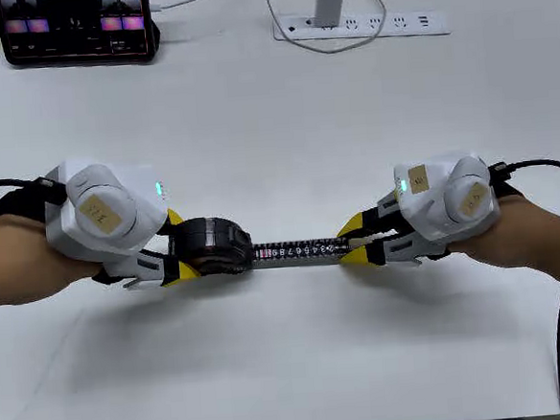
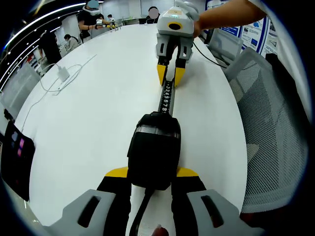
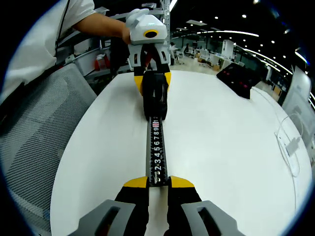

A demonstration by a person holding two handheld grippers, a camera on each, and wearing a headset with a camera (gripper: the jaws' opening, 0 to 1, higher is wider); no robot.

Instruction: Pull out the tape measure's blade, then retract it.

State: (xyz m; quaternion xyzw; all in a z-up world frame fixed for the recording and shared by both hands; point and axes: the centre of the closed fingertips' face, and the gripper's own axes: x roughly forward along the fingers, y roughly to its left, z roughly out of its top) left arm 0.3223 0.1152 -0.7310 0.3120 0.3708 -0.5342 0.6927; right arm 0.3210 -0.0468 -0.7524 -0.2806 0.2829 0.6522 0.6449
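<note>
Clamping the black tape measure (image 1: 210,246) between its jaws, the left gripper (image 1: 182,246) holds it low over the white desk (image 1: 274,124); the numbered blade (image 1: 297,251) stretches rightward to the right gripper (image 1: 351,243), whose jaws pinch its tip.

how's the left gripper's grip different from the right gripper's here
The left gripper clamps the tape measure's black case; the right gripper pinches the end of the blade. The left gripper's jaws stand wide apart around the bulky case; the right gripper's are nearly together on the thin blade. Both face each other, low over the white table.
</note>
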